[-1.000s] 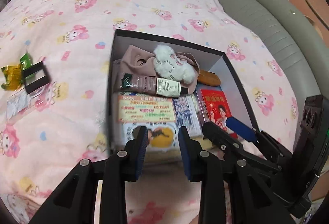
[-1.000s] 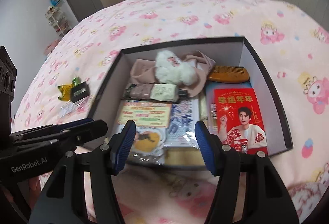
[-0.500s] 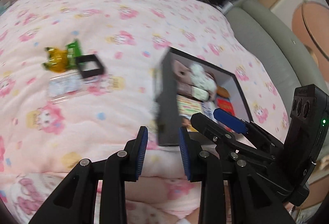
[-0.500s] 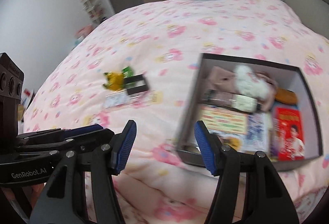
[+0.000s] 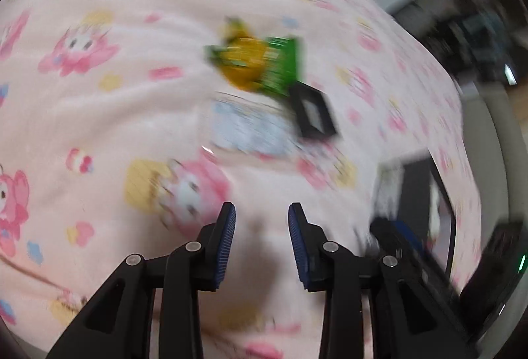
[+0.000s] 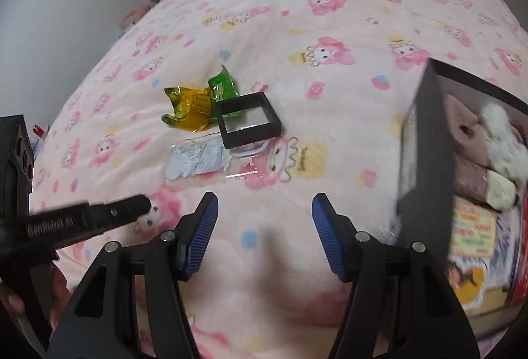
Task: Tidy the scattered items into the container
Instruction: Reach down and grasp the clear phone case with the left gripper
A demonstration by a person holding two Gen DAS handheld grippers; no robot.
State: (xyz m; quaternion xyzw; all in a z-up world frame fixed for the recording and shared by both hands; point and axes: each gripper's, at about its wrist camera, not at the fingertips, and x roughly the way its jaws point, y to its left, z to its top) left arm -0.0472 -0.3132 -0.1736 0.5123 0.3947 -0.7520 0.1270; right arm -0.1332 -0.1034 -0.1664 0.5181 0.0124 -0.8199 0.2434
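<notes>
Pink cartoon-print blanket covers the whole bed, soft and lumpy. Black box sits on it at my right, already packed with plush, packets and a red booklet. Three items left outside, clustered well apart from the box: clear flat sleeve with a printed card, black square frame case overlapping the sleeve's edge, and a yellow-green crinkly wrapper touching the case's far side.

Right gripper is wide open, nothing in it, hanging over bare blanket short of the cluster. Left gripper is partly open, jaws have just been widening, nothing between them; its view is blurred.

Risks as I judge them:
- items overlap, so grabbing the case may drag the sleeve or wrapper with it
- flat sleeve on soft fabric: pads likely pinch blanket instead
- left gap looks narrow for the case
- both tools converging on one small pile could clash
</notes>
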